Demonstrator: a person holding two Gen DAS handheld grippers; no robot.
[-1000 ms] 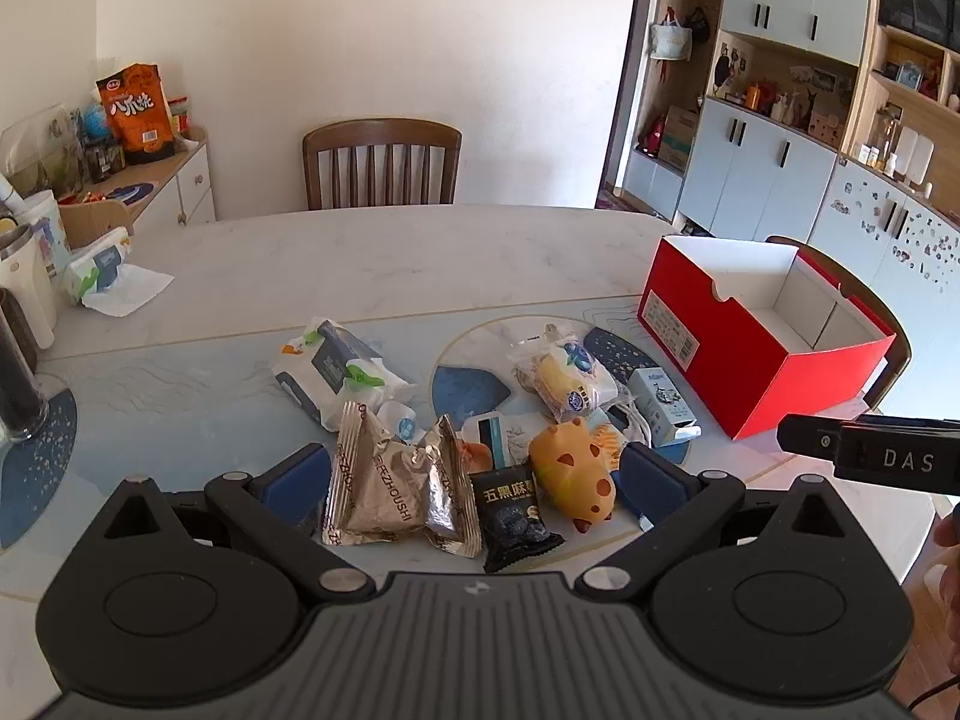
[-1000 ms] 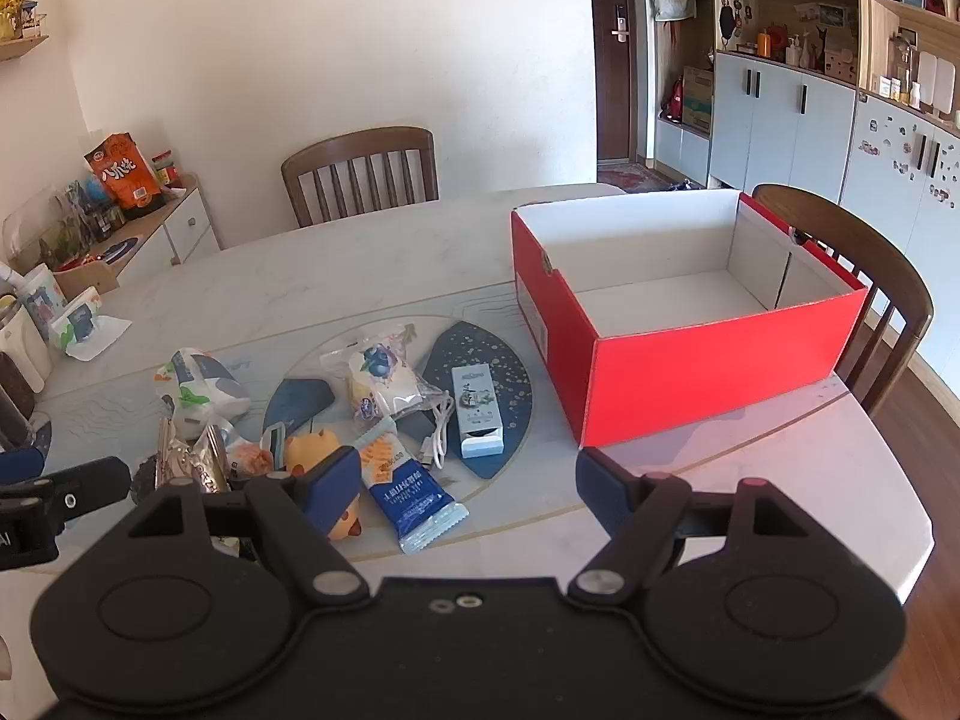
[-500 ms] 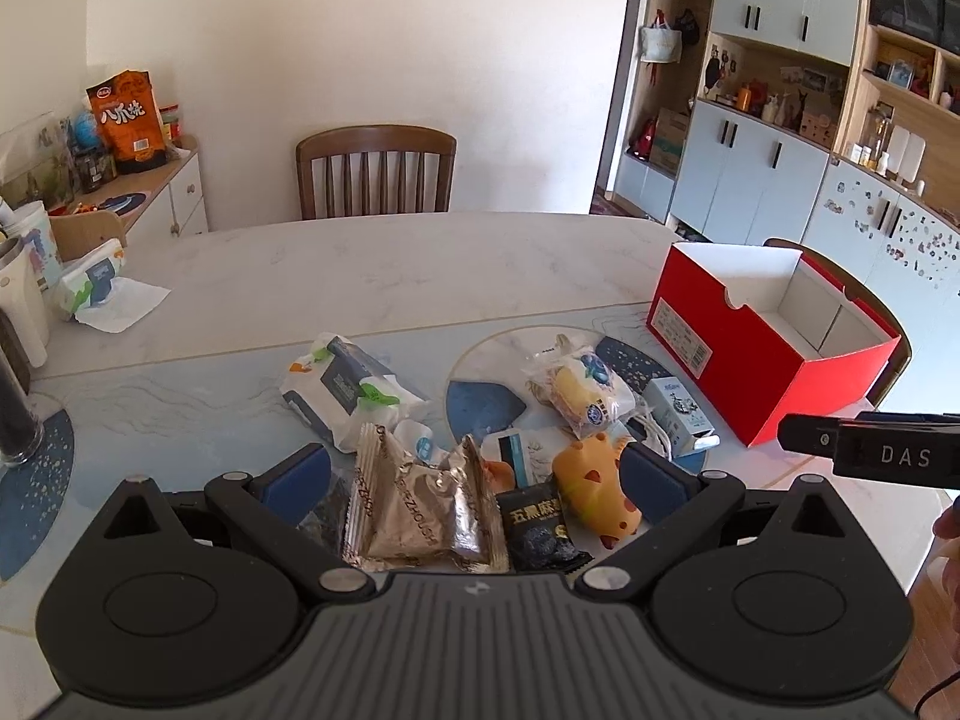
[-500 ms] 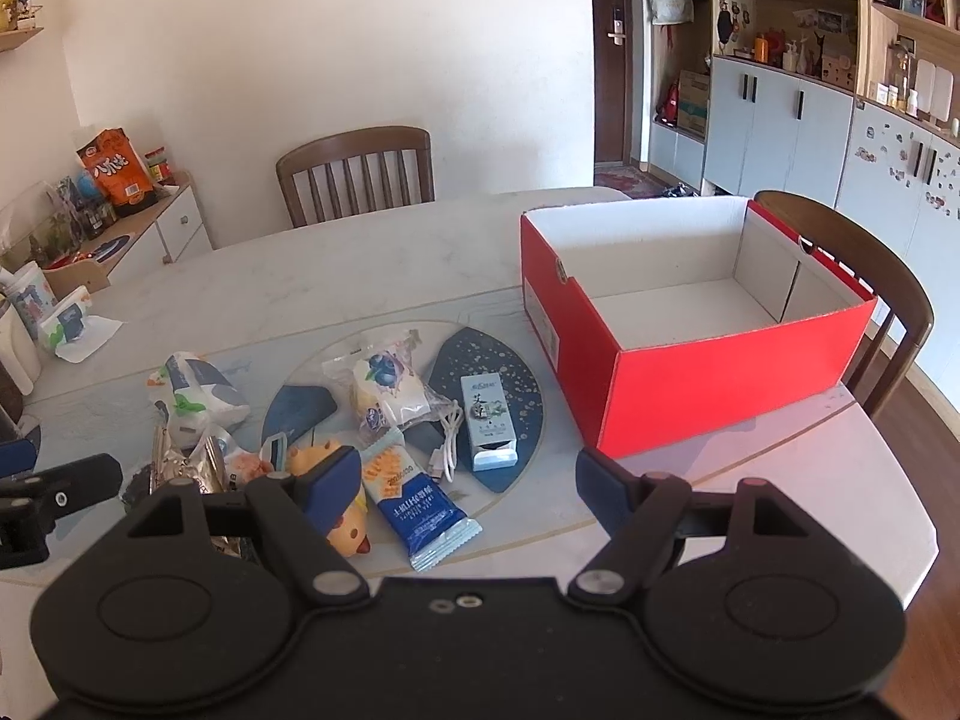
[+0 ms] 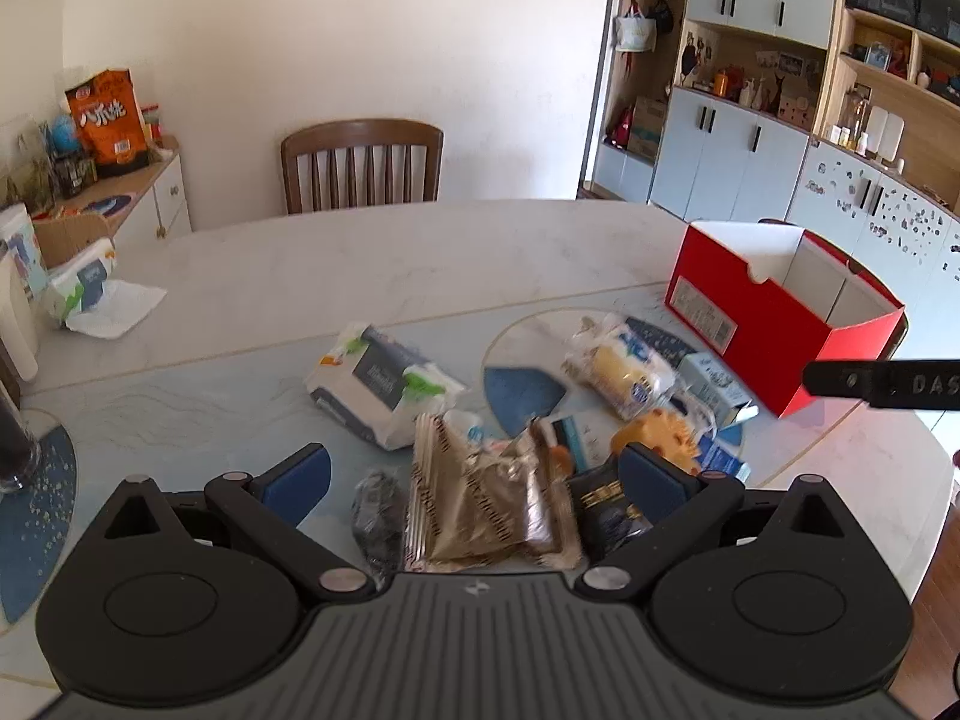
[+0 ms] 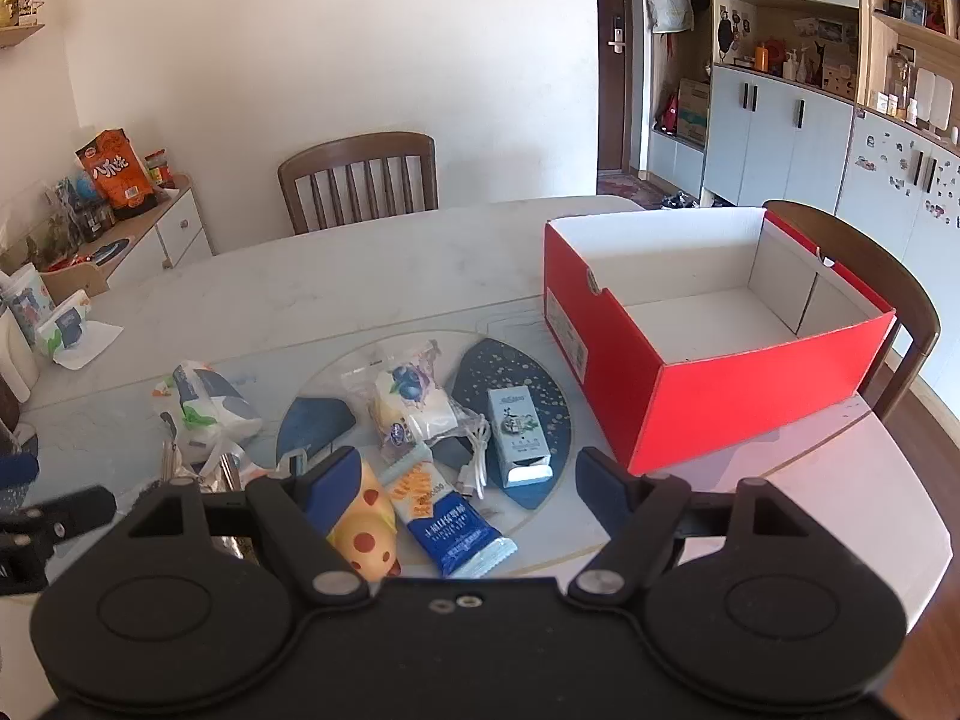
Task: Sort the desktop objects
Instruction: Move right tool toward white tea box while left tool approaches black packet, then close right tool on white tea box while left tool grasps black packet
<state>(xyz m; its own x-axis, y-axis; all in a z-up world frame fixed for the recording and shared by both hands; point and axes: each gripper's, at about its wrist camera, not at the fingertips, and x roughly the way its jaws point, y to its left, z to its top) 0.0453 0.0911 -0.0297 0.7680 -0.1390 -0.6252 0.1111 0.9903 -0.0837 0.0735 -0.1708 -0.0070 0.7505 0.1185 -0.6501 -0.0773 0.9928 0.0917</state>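
Left wrist view: left gripper (image 5: 474, 471) spread wide above silver foil packet (image 5: 480, 498).
Right gripper (image 6: 465, 477): released, empty, near red box (image 6: 708, 384).

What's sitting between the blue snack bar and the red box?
Right wrist view: the small white carton lies on the dark mat between the blue snack bar and the red box.
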